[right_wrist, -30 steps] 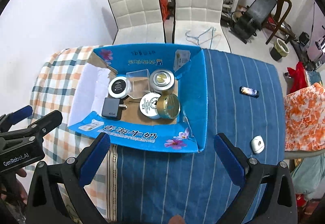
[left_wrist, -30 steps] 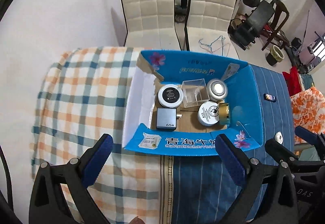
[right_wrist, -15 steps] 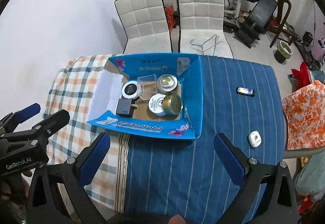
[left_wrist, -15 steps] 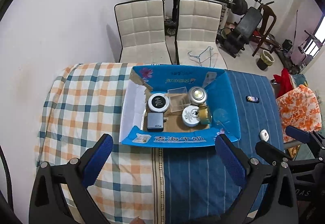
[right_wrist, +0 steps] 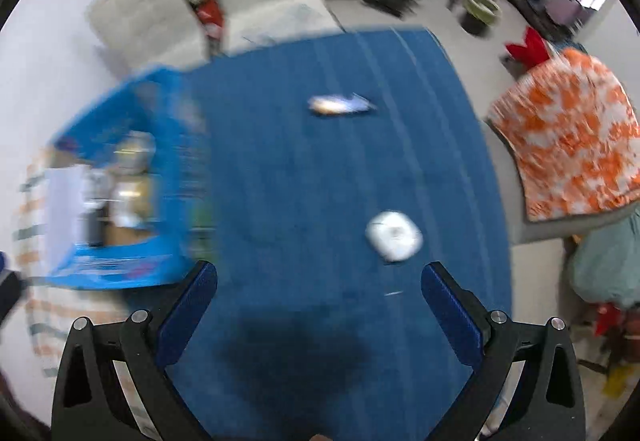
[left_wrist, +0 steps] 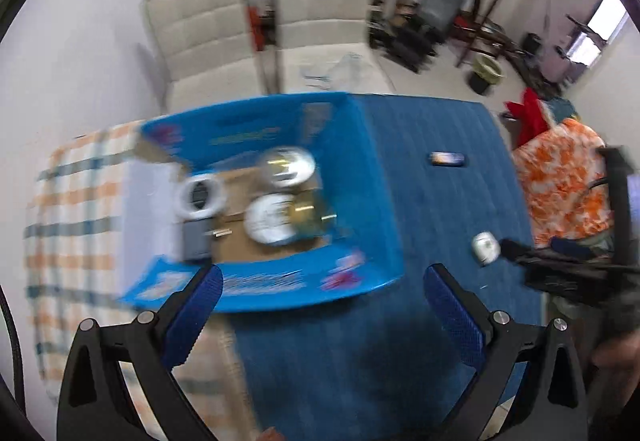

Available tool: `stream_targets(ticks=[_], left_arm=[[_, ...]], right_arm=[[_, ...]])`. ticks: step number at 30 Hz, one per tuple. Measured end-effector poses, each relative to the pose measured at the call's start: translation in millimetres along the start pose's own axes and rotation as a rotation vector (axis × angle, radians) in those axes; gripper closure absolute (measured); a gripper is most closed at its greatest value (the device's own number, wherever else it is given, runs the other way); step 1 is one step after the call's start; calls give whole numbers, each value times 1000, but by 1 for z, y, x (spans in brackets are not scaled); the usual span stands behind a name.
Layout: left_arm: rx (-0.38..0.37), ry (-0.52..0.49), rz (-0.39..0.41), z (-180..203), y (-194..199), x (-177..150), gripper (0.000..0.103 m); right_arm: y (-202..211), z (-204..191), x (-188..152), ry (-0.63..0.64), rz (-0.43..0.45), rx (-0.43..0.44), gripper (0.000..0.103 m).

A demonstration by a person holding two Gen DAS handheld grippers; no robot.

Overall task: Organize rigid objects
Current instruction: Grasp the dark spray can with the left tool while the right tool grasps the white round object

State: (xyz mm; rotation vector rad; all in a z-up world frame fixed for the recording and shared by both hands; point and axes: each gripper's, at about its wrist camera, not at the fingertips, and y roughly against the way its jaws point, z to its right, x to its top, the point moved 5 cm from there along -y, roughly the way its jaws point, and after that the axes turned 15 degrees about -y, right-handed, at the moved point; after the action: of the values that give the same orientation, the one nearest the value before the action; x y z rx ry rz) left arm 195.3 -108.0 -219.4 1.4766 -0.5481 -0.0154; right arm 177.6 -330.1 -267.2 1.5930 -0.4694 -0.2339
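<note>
Blue cloth (right_wrist: 320,181) fills our blurred views. Our left gripper (left_wrist: 320,305) and right gripper (right_wrist: 318,301) both gape wide, empty. White case (right_wrist: 394,235) lies near the right one; blue box (left_wrist: 372,177) sits left.

The open blue box (left_wrist: 376,177) sits mid-table, holding round tins (left_wrist: 269,219), a gold jar (left_wrist: 308,217) and a dark adapter (left_wrist: 195,241). On the blue cloth's right side lie a white earbud case (right_wrist: 394,236) and, nearer the far edge, a small blurred bluish object (right_wrist: 340,104), well apart.
</note>
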Motion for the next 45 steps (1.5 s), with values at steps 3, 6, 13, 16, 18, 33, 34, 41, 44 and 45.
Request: stream_targets(ticks=[3, 6, 13, 16, 18, 33, 34, 41, 44, 45], left_arm=[[-27, -42, -33, 41, -43, 24, 0], [-23, -97, -68, 77, -80, 47, 0], [-2, -153, -186, 108, -145, 64, 0], [17, -164, -213, 109, -159, 63, 0], [12, -170, -221, 109, -166, 65, 0], [-138, -368, -222, 158, -246, 159, 0], [-160, -379, -228, 161, -250, 161, 0], [-262, -421, -266, 171, -272, 176, 15], [-229, -467, -280, 170, -280, 172, 18], [-225, -493, -285, 173, -284, 170, 18]], right_arm=[[-51, 35, 23, -12, -51, -52, 0], [-95, 56, 37, -49, -111, -81, 0], [-158, 72, 38, -52, -226, -63, 15], [-169, 67, 32, 5, -206, -90, 42], [-167, 65, 34, 27, -176, -105, 47], [-179, 115, 124, -138, -187, -69, 54], [-180, 117, 127, -147, -192, -60, 54], [-179, 136, 138, -241, -268, 98, 51], [-175, 141, 138, -273, -250, 97, 48], [-174, 140, 138, -270, -239, 97, 48]])
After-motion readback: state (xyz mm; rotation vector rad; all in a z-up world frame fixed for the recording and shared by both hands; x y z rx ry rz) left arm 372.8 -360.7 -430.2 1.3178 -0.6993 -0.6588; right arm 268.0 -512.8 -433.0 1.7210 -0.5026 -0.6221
